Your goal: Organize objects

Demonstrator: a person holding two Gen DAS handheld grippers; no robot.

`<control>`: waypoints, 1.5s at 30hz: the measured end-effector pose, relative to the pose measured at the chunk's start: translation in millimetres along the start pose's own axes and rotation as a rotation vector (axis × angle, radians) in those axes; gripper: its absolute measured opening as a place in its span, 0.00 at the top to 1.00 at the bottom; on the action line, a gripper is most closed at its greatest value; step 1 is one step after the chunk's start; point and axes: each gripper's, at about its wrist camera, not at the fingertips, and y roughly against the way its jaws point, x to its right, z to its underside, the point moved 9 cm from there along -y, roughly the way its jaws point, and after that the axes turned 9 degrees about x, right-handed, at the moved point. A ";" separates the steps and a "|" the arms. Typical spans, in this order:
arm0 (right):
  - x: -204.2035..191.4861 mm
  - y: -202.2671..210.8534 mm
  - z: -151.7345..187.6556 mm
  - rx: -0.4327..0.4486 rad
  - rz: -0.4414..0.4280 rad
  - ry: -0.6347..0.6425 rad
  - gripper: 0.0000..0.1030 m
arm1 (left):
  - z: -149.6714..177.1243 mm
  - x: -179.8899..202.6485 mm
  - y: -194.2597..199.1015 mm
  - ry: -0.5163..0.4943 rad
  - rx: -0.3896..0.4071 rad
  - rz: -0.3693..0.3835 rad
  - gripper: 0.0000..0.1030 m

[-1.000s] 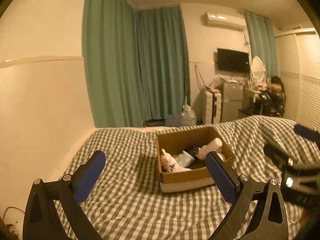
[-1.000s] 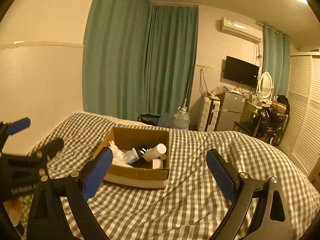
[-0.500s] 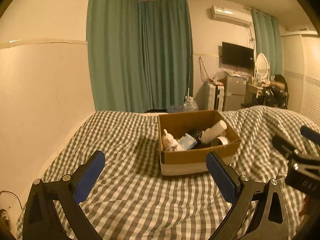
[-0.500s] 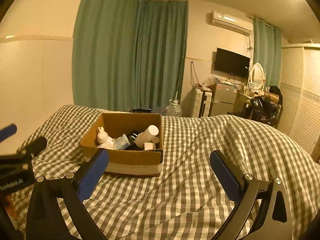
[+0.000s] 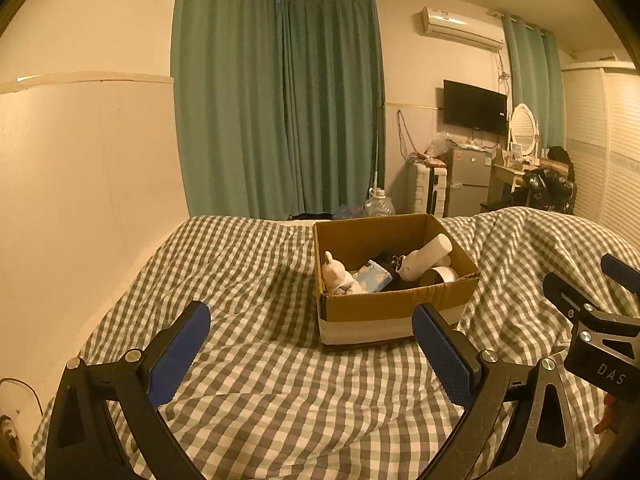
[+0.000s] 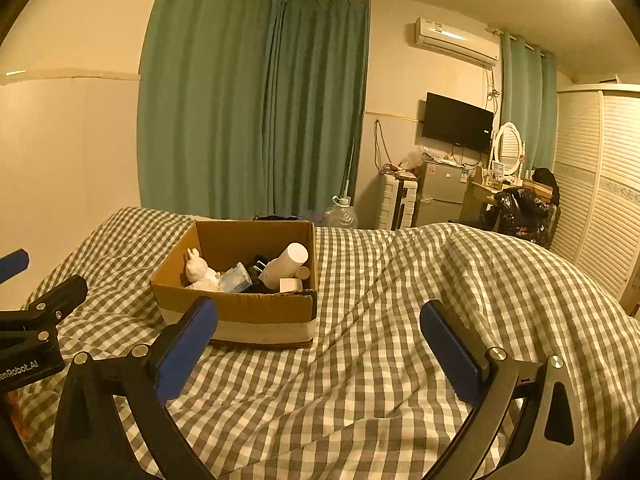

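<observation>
An open cardboard box [image 5: 372, 308] [image 6: 240, 312] stands on the checked bedspread. Inside lie a white bunny toy [image 5: 338, 276] [image 6: 198, 270], a light blue packet [image 5: 374, 278] [image 6: 236, 278], a white bottle [image 5: 424, 254] [image 6: 284, 264], a black item and a tape roll [image 5: 440, 276]. My left gripper [image 5: 310, 344] is open and empty, hovering over the bed in front of the box. My right gripper [image 6: 320, 342] is open and empty, in front of the box and to its right. Each gripper shows at the edge of the other's view.
The checked bedspread [image 5: 260, 380] [image 6: 400, 320] is wrinkled and rises in a hump on the right. A wall runs along the bed's left side [image 5: 80, 200]. Green curtains, a water jug, a fridge and a dresser stand beyond the bed's far end.
Both grippers have shifted slightly and levelled; the box now sits a bit higher and closer in both views. Both stay open and empty.
</observation>
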 end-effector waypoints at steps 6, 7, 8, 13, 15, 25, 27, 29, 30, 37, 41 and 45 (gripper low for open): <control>3.7 0.1 2.8 -0.006 0.006 -0.011 0.01 | 1.8 -4.1 -0.2 -0.002 -0.002 -0.019 0.00; 3.9 0.0 3.1 -0.005 0.008 -0.011 0.01 | 2.6 -4.5 -1.1 0.000 -0.005 -0.018 0.00; 3.6 -0.1 3.6 -0.007 0.008 -0.006 0.01 | 3.5 -4.8 -1.4 0.002 -0.008 -0.017 0.00; 1.6 0.2 5.4 -0.007 0.004 0.002 0.01 | 5.5 -5.3 -2.3 0.007 -0.017 -0.011 0.00; 0.4 -0.2 6.4 -0.008 0.004 0.006 0.01 | 5.8 -5.7 -2.4 0.015 -0.020 -0.008 0.00; -2.6 0.0 10.8 -0.017 -0.007 0.007 0.01 | 8.7 -4.2 -4.5 0.003 -0.027 -0.015 0.00; -2.2 0.3 11.2 -0.018 -0.004 0.009 0.01 | 9.5 -3.8 -4.2 -0.001 -0.029 -0.014 0.00; -2.7 0.4 11.8 -0.018 -0.002 0.012 0.01 | 9.6 -3.3 -4.3 -0.001 -0.029 -0.014 0.00; -2.7 0.2 12.0 -0.018 0.001 0.015 0.01 | 9.7 -3.3 -4.3 0.000 -0.029 -0.012 0.00; -4.6 -0.3 12.5 -0.018 0.005 0.028 0.01 | 10.6 -3.9 -4.3 0.006 -0.033 -0.014 0.00; -6.1 -1.7 13.7 -0.021 0.005 0.033 0.01 | 9.5 -2.5 -4.6 0.007 -0.031 -0.006 0.00; -6.0 -2.7 14.7 -0.024 0.006 0.035 0.01 | 7.1 0.4 -2.7 -0.007 -0.017 0.005 0.00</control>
